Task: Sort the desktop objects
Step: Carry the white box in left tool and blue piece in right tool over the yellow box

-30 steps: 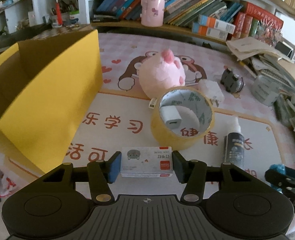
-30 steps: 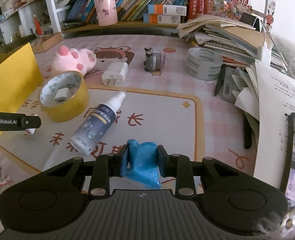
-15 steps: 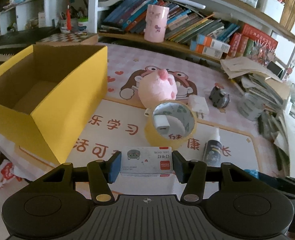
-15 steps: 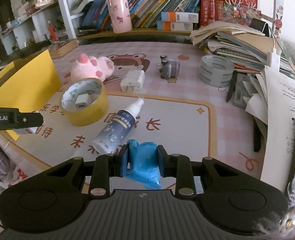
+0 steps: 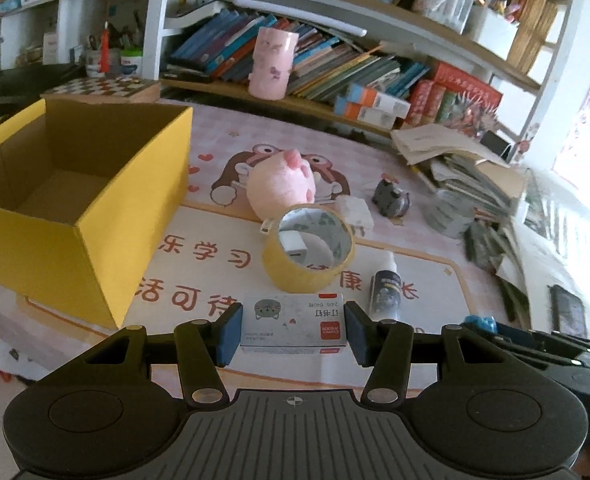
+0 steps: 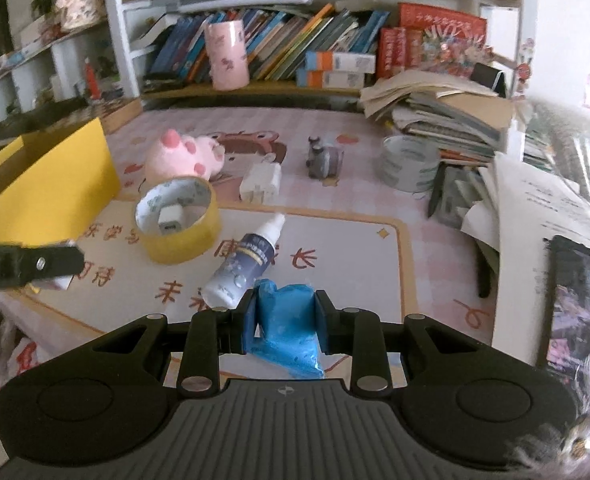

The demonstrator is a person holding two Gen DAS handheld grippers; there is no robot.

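Left gripper (image 5: 293,330) clamps staple box (image 5: 293,327) beside yellow box (image 5: 75,200); right gripper (image 6: 283,322) clenched on blue wad (image 6: 289,326), identity unclear.

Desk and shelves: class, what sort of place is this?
Probably a child's study desk at home: crowded bookshelves, a cartoon desk mat with printed characters, and stacked papers.

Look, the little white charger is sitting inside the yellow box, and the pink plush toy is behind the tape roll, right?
Not quite. The little white charger sits inside the ring of the yellow tape roll, not in the yellow box; what shows of the box's inside looks bare. The left wrist view shows this. The pink plush toy is indeed behind the tape roll.
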